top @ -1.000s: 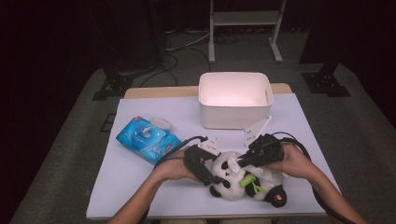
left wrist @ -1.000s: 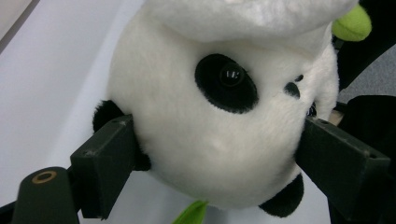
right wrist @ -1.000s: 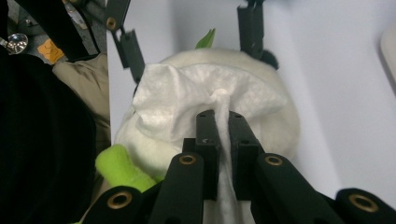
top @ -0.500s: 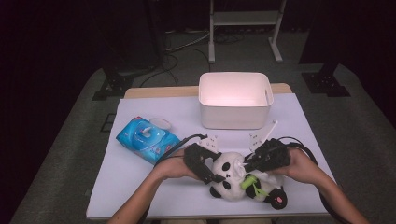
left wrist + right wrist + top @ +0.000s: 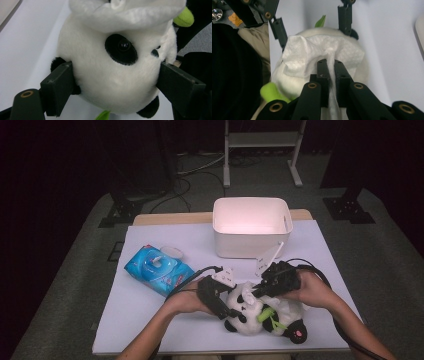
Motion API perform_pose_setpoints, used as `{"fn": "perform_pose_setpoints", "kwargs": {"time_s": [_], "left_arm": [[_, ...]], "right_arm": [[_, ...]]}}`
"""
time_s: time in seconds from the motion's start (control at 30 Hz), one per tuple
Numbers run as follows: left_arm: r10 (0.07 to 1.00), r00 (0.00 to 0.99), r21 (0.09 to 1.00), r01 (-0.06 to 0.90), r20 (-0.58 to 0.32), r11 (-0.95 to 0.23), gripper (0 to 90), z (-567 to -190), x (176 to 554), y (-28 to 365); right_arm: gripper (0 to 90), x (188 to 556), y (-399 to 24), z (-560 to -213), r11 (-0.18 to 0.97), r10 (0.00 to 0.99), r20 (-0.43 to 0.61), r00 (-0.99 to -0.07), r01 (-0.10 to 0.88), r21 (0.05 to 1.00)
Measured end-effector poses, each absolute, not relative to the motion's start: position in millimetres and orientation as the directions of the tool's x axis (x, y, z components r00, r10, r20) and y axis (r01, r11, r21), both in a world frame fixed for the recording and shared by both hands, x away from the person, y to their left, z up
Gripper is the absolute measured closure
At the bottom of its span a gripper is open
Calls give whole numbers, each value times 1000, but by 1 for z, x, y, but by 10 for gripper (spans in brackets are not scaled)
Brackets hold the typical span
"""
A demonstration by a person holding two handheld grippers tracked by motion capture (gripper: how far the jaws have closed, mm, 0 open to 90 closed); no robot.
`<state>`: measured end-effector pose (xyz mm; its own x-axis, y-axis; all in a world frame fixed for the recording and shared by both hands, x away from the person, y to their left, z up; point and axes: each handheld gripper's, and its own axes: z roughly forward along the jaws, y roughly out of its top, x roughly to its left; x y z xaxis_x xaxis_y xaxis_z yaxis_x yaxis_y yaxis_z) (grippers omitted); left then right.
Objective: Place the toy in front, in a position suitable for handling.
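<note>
The plush panda (image 5: 252, 315) lies at the near right of the desk (image 5: 150, 320), its head clamped between the wide-spread jaws of the left gripper (image 5: 225, 307), whose pads press into its cheeks. The right gripper (image 5: 255, 292) has its jaws closed tight on a white wipe (image 5: 322, 53) draped over the panda's head. Hands and grippers hide much of the toy's body from above, and the near desk edge is cut off.

My soft black-and-white panda toy (image 5: 250, 317) lies at the near edge of the flat white table (image 5: 150, 320). A thin white paper wipe (image 5: 322, 56) lies on top of its head. The blue plastic pack of wipes (image 5: 157, 269) lies to its left. The white plastic tub (image 5: 250, 227) stands behind it.
</note>
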<state>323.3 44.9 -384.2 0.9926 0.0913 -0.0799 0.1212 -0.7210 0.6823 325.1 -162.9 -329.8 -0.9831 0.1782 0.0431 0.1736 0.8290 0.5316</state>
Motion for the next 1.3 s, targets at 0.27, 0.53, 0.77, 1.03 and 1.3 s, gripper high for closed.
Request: {"fn": "perform_pose_setpoints", "kwargs": {"time_s": [0.27, 0.53, 0.77, 1.03, 1.3], "left_arm": [[89, 993, 690, 118, -78, -714, 162, -385, 322, 46], [96, 993, 686, 114, -65, -718, 162, -386, 322, 46], [99, 993, 682, 121, -72, -722, 161, -383, 324, 51], [100, 992, 678, 125, -75, -724, 163, -385, 321, 57], [117, 991, 681, 130, -65, -721, 230, -389, 324, 55]], "right_arm": [[842, 335, -139, -330, 842, 149, 47, -988, 152, 517], [841, 339, -139, -331, 847, 181, 64, -981, 189, 496], [840, 335, -161, -330, 840, 227, 34, -973, 214, 499], [837, 326, -183, -333, 821, 248, 34, -968, 229, 522], [836, 323, -178, -333, 813, 234, 28, -972, 211, 542]]}}
